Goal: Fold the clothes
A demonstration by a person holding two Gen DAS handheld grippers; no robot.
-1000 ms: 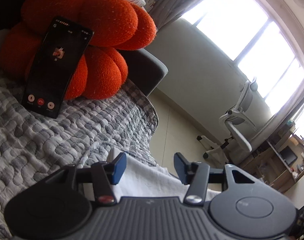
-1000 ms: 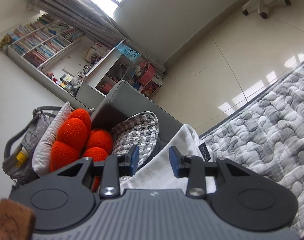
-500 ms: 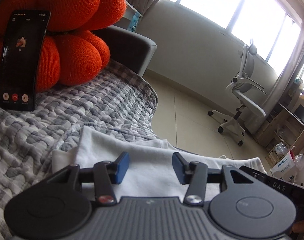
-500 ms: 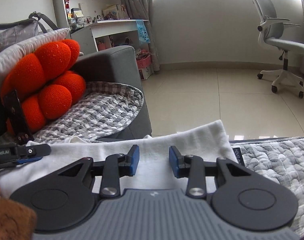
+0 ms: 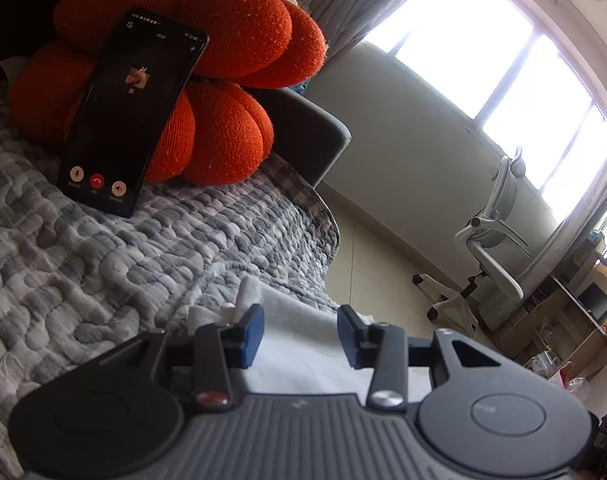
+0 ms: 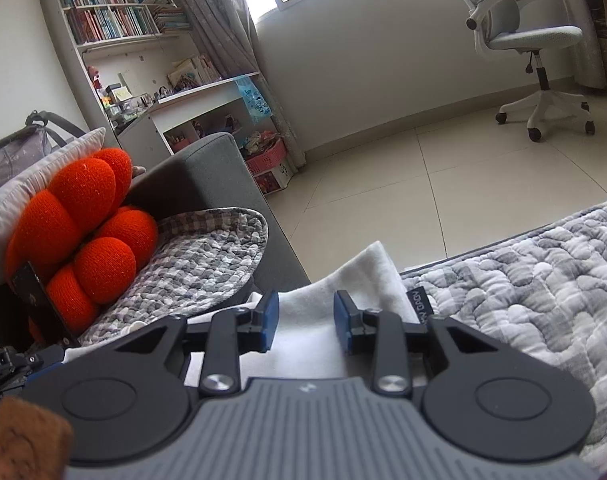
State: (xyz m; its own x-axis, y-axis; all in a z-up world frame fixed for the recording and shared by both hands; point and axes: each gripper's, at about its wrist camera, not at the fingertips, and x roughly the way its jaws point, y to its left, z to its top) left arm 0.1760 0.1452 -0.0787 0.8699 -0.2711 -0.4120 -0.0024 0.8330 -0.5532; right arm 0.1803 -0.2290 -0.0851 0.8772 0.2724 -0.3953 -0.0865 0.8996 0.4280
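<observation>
Blue pads of the left claw (image 5: pixel 299 336) stand apart and are closing, with the white garment (image 5: pixel 303 344) lying between and below them; no pad presses the cloth. The right claw (image 6: pixel 306 326) likewise has its pads apart, straddling a raised ridge of the same white garment (image 6: pixel 343 288), and no contact is visible. Both claws point slightly downward, probably to take the garment by two points of one edge for a fold. The garment lies on the grey quilted cover (image 5: pixel 103 264) at the edge of the sofa, partly hanging toward the tiled floor (image 6: pixel 443 176). An orange cushion (image 5: pixel 223 40) props up a phone (image 5: pixel 131 116), well apart from the work area. A swivel chair (image 6: pixel 531 44) stands farther off.
</observation>
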